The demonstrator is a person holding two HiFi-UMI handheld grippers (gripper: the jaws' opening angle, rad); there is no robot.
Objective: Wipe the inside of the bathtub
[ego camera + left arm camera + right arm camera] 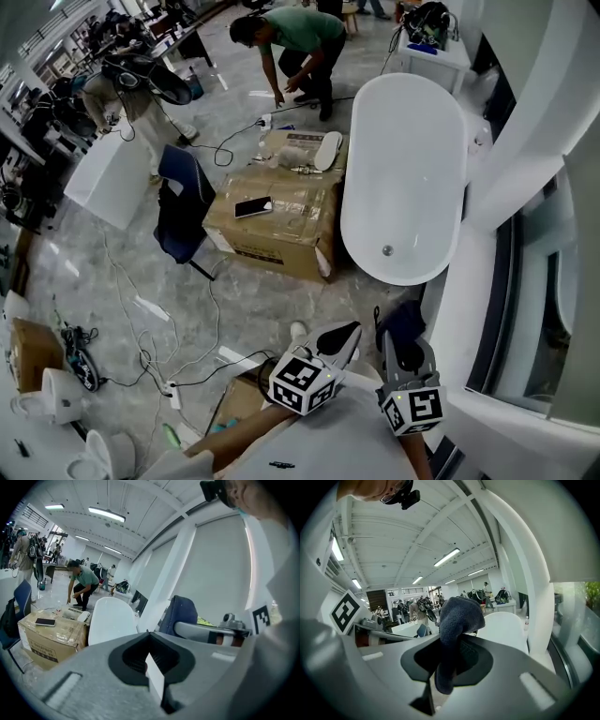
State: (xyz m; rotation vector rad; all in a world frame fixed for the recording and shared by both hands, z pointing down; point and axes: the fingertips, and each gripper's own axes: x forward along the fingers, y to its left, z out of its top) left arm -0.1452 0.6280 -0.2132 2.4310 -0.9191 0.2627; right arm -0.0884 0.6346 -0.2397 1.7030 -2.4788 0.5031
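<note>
Head view: the white bathtub is seen standing on the floor, far ahead and well apart from both tongs. A cardboard box is parked just left of it, and a phone is lying on the box. The left tongs and right tongs are held at the near edge, close side by side. A dark cloth is bunched at the tip of the right one. A person in a green shirt is bent over at the far end.

Left gripper view: the left tongs are pressed together with nothing caught between them. The bathtub is seen beyond, with the box on its left.

Right gripper view: the right tongs are clamped on the cloth, which is bulged up above the jaws. The bathtub is seen behind it, to the right.
</note>
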